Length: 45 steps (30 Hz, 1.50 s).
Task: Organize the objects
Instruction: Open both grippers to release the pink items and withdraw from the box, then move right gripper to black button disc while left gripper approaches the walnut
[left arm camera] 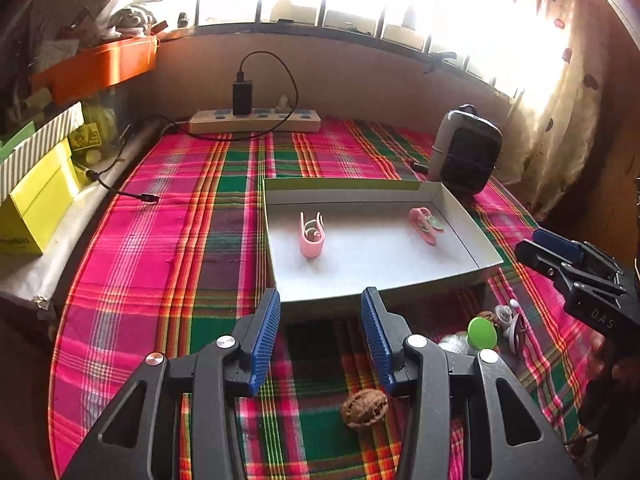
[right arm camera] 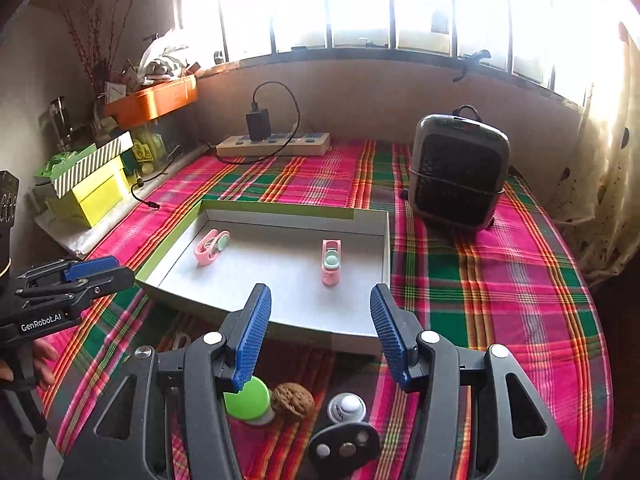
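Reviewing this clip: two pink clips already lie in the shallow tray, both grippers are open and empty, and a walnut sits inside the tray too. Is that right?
Not quite. The walnut is outside the tray, on the plaid cloth in front of it, as the left wrist view shows. The rest holds: two pink clips lie in the tray, and the left gripper and right gripper are open and empty.

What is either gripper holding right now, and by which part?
Nothing. The left gripper and the right gripper are both open and empty, above the walnuts on the cloth.
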Each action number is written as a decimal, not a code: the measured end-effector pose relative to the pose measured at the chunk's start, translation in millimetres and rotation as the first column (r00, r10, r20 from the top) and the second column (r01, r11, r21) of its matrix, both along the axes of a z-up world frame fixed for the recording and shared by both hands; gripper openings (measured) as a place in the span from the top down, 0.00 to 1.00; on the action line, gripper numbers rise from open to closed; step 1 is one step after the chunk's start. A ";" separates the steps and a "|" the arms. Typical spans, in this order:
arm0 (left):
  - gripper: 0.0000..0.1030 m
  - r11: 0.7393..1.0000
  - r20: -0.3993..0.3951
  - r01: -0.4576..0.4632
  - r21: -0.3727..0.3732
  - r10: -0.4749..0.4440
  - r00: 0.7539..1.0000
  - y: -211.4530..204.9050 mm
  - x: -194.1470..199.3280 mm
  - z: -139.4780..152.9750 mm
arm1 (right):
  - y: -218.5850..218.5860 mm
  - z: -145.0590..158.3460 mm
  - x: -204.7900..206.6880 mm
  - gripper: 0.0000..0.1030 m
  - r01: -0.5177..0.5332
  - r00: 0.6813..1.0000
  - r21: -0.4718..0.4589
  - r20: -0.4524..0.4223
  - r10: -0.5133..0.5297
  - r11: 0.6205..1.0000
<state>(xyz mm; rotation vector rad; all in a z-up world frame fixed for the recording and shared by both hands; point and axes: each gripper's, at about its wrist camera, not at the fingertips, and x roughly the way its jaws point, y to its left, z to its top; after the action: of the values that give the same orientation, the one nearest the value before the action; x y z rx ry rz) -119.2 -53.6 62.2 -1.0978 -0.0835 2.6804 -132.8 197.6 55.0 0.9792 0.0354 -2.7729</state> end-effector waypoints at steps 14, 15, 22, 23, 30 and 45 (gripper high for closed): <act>0.60 0.998 0.058 0.033 0.054 -0.036 0.998 -7.0 44.4 -30.2 | 32.9 -23.6 61.8 0.49 0.058 0.994 -0.011 0.094 -0.057 0.998; 0.60 0.998 0.059 0.039 0.054 -0.042 0.997 -6.6 46.9 -31.3 | 32.5 -27.0 64.2 0.49 0.055 0.993 -0.015 0.103 -0.053 0.998; 0.60 0.997 0.090 0.031 0.074 -0.038 0.995 -7.0 55.9 -41.2 | 23.8 -46.4 68.2 0.49 0.051 0.990 0.025 0.133 -0.054 0.998; 0.60 0.997 0.099 0.031 0.073 -0.039 0.994 -6.3 56.1 -43.2 | 23.2 -48.0 68.0 0.49 0.048 0.990 0.030 0.129 -0.052 0.998; 0.60 0.995 0.112 0.042 0.089 -0.052 0.992 1.4 52.9 -49.5 | 17.0 -65.2 59.3 0.39 0.034 0.983 0.064 0.179 -0.045 0.997; 0.59 0.995 0.122 0.067 0.077 -0.076 0.990 16.6 31.1 -52.7 | 19.6 -72.5 43.2 0.37 0.065 0.972 0.090 0.218 -0.083 0.994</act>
<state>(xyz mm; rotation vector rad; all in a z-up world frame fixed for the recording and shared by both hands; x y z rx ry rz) -88.1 -36.9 9.5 -1.2209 -0.1601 2.5233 -89.6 217.3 -17.4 1.3308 0.0818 -2.7290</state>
